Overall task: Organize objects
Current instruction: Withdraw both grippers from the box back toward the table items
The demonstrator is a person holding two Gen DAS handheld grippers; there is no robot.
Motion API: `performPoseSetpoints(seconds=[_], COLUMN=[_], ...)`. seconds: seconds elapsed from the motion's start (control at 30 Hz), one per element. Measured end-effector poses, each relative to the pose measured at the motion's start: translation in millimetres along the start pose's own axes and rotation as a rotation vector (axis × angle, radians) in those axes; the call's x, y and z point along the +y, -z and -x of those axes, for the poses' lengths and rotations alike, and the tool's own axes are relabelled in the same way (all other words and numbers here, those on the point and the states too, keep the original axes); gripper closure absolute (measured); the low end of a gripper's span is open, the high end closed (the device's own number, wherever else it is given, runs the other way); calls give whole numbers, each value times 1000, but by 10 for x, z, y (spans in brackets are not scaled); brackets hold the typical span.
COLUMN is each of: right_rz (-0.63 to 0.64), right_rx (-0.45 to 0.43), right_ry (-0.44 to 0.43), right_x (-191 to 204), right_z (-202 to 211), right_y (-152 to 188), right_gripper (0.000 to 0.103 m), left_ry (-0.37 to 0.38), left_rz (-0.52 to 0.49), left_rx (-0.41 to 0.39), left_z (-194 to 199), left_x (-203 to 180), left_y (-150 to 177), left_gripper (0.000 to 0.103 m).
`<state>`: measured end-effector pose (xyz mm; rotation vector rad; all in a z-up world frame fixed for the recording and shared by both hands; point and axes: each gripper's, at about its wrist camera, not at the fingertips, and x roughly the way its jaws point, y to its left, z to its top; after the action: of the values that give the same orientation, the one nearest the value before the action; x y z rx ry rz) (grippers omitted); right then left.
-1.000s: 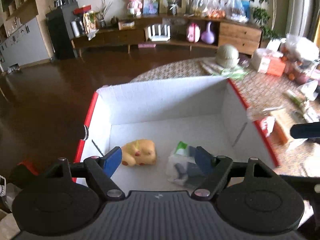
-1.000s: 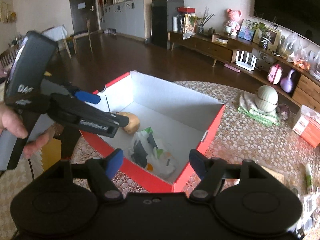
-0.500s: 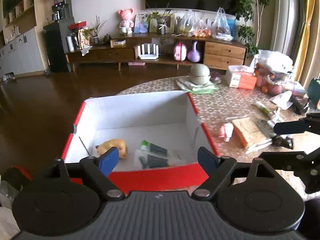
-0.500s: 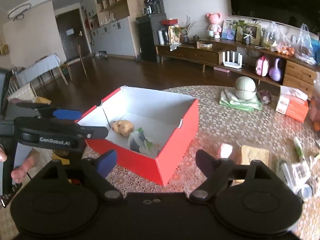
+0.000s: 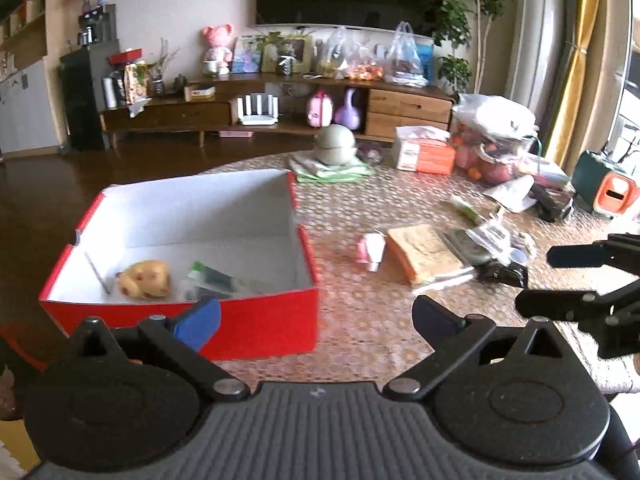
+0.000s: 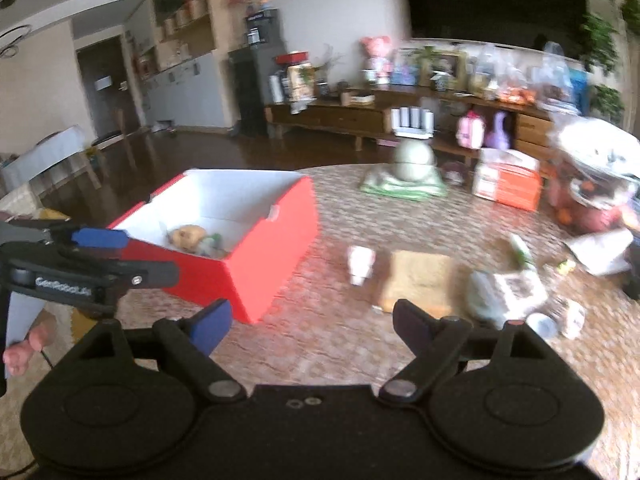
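On the patterned table (image 5: 360, 320) the red box (image 5: 260, 320) sits toward the left edge holding a yellow toy (image 5: 146, 278) and plastic packet (image 5: 212, 280), while left gripper (image 5: 316, 320) and right gripper (image 6: 312, 322) hover spread wide, empty.

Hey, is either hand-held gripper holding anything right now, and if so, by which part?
Nothing is held. The left hand-held gripper and the right hand-held gripper are both open, with only the table visible between their fingers.
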<state>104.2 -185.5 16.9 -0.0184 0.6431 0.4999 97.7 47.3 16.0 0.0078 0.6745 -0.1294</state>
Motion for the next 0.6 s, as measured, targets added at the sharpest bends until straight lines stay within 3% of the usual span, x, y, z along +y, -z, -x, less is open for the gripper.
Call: performPoseSetpoints(seconds=[0.27,0.4,0.6], right_rz=[13,43,2], right_rx=[-39,-15,29], right_ry=[158,183,183], right_x=[-395,-579,-855], right_z=[183,206,121], right_y=[216,291,348], right_gripper=[16,16,16], left_ry=[37,54,-12], left_rz=[-35,-30,-87], left_rx=[6,23,9], left_z=[-291,-460,-739], left_x=[-429,-575,-823], left_y=[24,5,-31], left_gripper=[0,0,0])
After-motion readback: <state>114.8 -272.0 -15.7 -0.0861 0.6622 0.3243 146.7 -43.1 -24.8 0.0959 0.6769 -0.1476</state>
